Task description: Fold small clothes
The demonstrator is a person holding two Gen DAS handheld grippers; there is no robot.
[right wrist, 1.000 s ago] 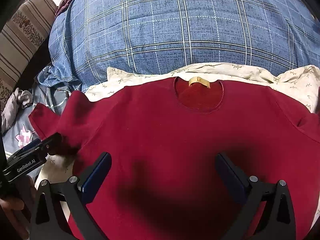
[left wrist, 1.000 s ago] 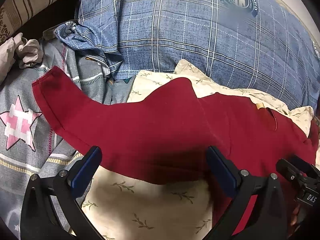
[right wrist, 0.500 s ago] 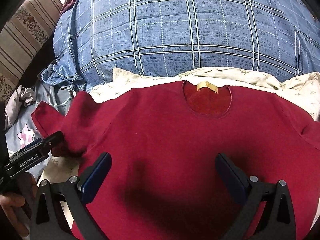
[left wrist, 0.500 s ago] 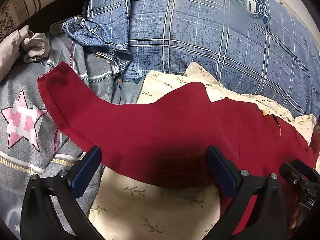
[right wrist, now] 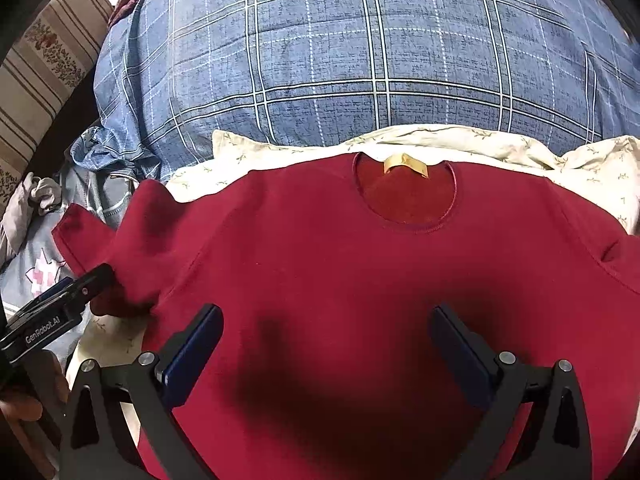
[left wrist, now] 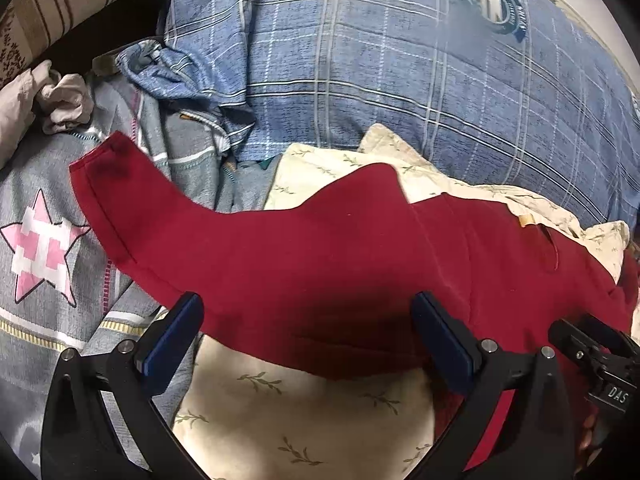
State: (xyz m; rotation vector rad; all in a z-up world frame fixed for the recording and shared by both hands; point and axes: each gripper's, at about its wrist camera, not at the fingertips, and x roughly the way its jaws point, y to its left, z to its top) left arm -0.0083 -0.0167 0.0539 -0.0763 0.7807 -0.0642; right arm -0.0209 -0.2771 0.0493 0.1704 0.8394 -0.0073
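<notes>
Shirt [right wrist: 320, 280] spread flat beneath both tongs [left wrist: 306, 330] [right wrist: 326, 344], jaws wide, empty; we next grasp sleeve [left wrist: 120, 200], ahead-left, for first fold.

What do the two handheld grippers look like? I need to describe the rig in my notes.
Both the left gripper and the right gripper have matte black angular finger arms with silver screw heads and flat dark-blue pads. White lettering shows on the bodies: "GenRobot.AI" on the left, "DAS" on the right. No cables are visible.
</notes>
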